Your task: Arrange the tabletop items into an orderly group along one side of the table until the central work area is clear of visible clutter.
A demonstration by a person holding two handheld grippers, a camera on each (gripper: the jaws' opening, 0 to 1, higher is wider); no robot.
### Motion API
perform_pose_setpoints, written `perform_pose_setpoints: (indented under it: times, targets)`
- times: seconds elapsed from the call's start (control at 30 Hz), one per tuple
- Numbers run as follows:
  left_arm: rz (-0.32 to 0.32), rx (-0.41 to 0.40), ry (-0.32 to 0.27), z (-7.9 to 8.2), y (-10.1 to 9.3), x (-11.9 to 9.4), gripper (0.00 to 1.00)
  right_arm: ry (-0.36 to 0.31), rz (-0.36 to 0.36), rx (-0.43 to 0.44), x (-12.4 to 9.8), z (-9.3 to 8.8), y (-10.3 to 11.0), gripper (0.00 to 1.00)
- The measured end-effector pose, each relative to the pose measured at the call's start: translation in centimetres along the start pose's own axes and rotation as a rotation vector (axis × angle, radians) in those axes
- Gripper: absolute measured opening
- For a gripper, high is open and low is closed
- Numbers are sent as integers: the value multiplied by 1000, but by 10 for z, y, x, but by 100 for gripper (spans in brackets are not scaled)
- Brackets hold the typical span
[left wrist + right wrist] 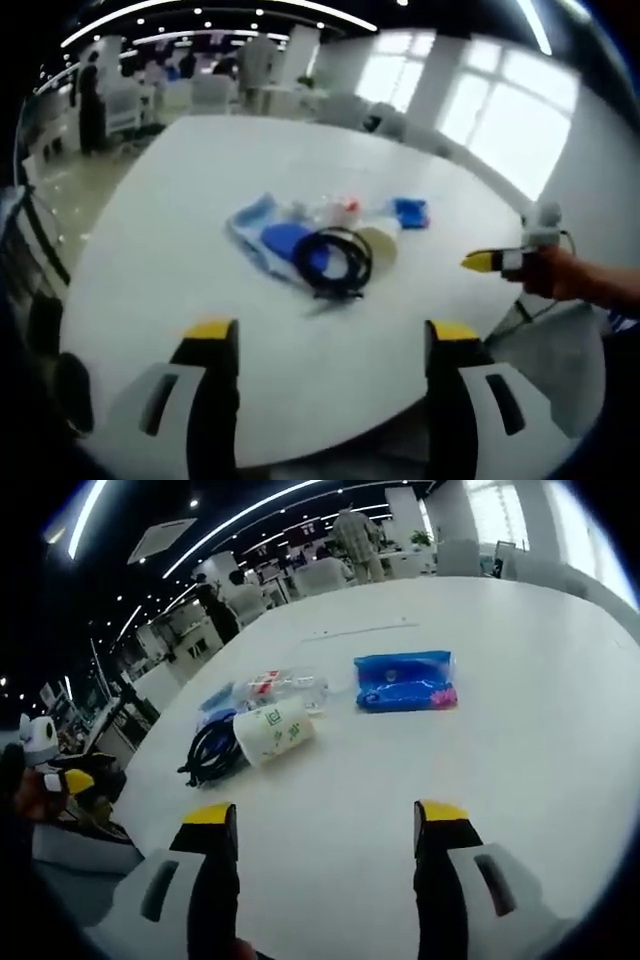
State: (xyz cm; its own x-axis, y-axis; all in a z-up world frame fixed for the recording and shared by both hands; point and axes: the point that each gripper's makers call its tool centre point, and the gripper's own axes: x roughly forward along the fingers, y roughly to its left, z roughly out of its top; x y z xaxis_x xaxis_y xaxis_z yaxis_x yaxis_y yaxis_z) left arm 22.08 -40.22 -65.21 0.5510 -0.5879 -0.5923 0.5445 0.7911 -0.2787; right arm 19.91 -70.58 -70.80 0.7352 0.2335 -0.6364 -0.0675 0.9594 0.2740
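A small heap of clutter lies mid-table. In the left gripper view it holds a blue cloth [262, 232], a coiled black cable [335, 262], a paper cup [382, 245] on its side, a clear plastic bottle [330, 210] and a blue packet [410, 212]. My left gripper [332, 332] stands open over bare table short of the heap. My right gripper [482, 262] enters from the right, held by a hand. In the right gripper view the blue packet [405, 680], cup [273, 730], cable [208, 750] and bottle [285, 687] lie ahead of my open right gripper [325, 813].
The white table [160, 250] is wide and rounded, with bare surface all around the heap. My left gripper [72, 780] is off the table's left edge in the right gripper view. Chairs [345, 108], desks and standing people [355, 535] fill the room beyond.
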Motion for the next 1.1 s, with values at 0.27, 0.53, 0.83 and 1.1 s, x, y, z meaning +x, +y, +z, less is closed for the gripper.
perform_pose_setpoints:
  times: [0.27, 0.53, 0.83, 1.1]
  targets:
    - [3, 5, -7, 1, 1, -2, 73, 23, 85, 35, 15, -1, 35, 68]
    - [13, -16, -27, 4, 4, -4, 72, 69, 214, 56, 41, -1, 93, 63]
    - [22, -18, -39, 7, 6, -5, 72, 127, 285, 99, 77, 1, 136, 61]
    - [25, -20, -54, 11, 6, -6, 72, 167, 278, 196, 110, 9, 147, 58]
